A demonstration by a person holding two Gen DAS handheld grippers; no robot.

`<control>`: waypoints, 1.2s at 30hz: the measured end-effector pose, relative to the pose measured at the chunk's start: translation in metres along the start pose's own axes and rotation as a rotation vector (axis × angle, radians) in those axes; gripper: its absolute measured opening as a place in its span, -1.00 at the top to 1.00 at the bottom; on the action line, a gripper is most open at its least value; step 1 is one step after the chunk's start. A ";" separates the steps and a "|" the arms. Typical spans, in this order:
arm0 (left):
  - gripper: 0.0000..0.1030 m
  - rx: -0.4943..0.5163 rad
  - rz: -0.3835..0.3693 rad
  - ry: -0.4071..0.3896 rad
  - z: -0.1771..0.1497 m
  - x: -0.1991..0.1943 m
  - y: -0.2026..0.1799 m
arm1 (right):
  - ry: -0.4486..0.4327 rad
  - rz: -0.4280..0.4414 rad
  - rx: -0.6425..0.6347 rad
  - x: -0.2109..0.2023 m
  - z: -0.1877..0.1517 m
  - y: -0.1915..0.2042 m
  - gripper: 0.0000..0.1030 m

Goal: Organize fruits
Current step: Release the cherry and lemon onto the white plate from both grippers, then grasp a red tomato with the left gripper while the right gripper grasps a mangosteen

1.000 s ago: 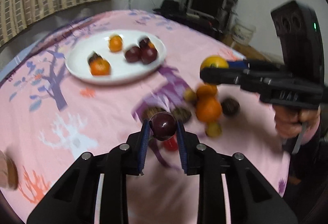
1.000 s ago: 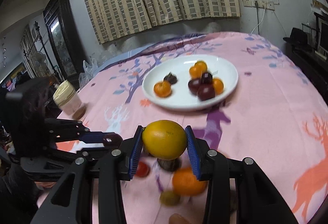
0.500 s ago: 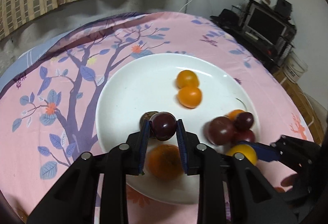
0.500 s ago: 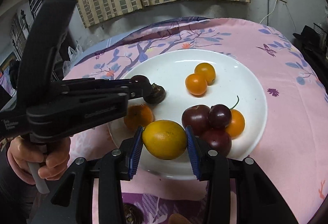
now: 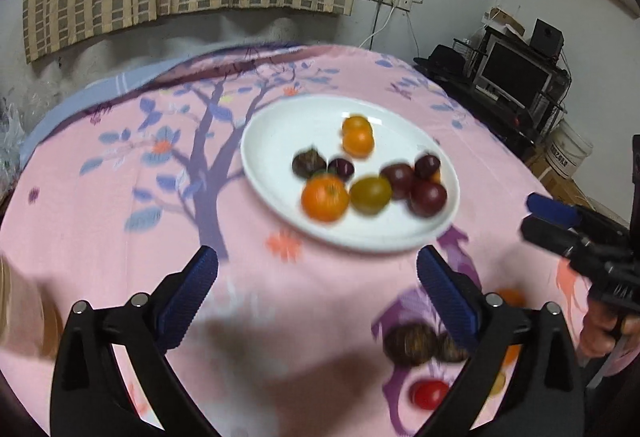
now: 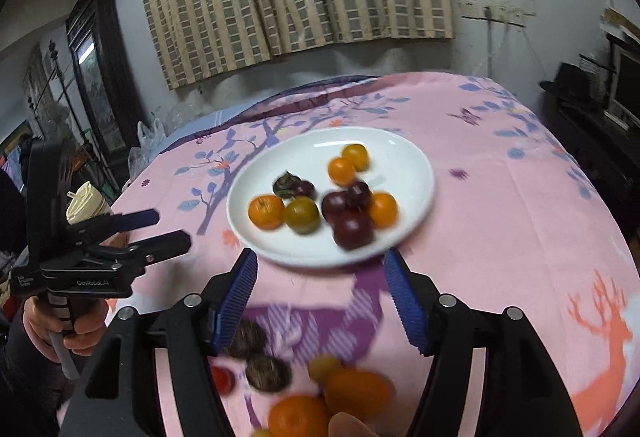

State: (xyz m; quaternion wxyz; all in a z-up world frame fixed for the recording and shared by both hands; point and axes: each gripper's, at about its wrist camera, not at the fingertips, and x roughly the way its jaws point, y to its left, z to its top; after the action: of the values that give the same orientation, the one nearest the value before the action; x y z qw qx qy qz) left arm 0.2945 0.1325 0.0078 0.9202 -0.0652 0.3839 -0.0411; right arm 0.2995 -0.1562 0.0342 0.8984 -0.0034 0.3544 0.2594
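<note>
Both my left gripper and my right gripper are spread wide and empty, on the near side of the white plate. Loose fruits lie nearer than the plate; next I judge I reach down and pinch one.

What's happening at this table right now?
A person is sorting fruit onto a white plate with two handheld tongs. Both the left tongs and the right tongs are open and empty. Several fruits sit on the plate. More wait on the pink cloth, among them an orange.
</note>
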 end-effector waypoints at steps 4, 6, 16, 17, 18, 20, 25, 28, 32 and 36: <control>-0.90 0.020 -0.009 0.056 -0.035 -0.004 -0.005 | -0.003 -0.051 0.065 -0.032 -0.052 -0.010 -0.29; -0.91 0.030 -0.007 0.058 -0.049 -0.008 -0.005 | 0.015 -0.096 0.062 -0.038 -0.072 -0.009 -0.29; -0.90 0.008 -0.013 0.078 -0.077 -0.015 -0.003 | 0.153 -0.203 -0.001 -0.022 -0.099 -0.002 -0.27; -0.90 0.013 -0.011 0.071 -0.078 -0.017 -0.004 | 0.164 -0.217 -0.011 -0.019 -0.100 -0.001 -0.26; -0.90 0.018 -0.012 0.065 -0.078 -0.019 -0.005 | 0.176 -0.229 -0.017 -0.017 -0.100 0.000 -0.25; -0.91 0.023 -0.015 0.060 -0.078 -0.021 -0.006 | 0.199 -0.254 -0.020 -0.013 -0.101 0.000 -0.11; -0.91 0.025 -0.018 0.063 -0.078 -0.023 -0.007 | 0.235 -0.264 -0.034 -0.004 -0.101 0.001 0.01; -0.90 0.024 -0.022 0.060 -0.078 -0.023 -0.007 | 0.254 -0.255 -0.035 0.001 -0.100 0.001 0.09; -0.90 0.055 -0.046 0.056 -0.080 -0.023 -0.013 | 0.228 -0.219 0.028 -0.004 -0.099 -0.008 0.14; -0.54 0.168 -0.113 0.063 -0.086 -0.024 -0.037 | 0.209 -0.210 0.094 -0.008 -0.099 -0.018 0.14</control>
State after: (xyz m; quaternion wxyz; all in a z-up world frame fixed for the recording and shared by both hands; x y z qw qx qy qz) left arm 0.2157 0.0918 -0.0301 0.9061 -0.0081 0.4035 -0.1270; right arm 0.2406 -0.1940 -0.0381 0.8780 -0.0255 0.4554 0.1452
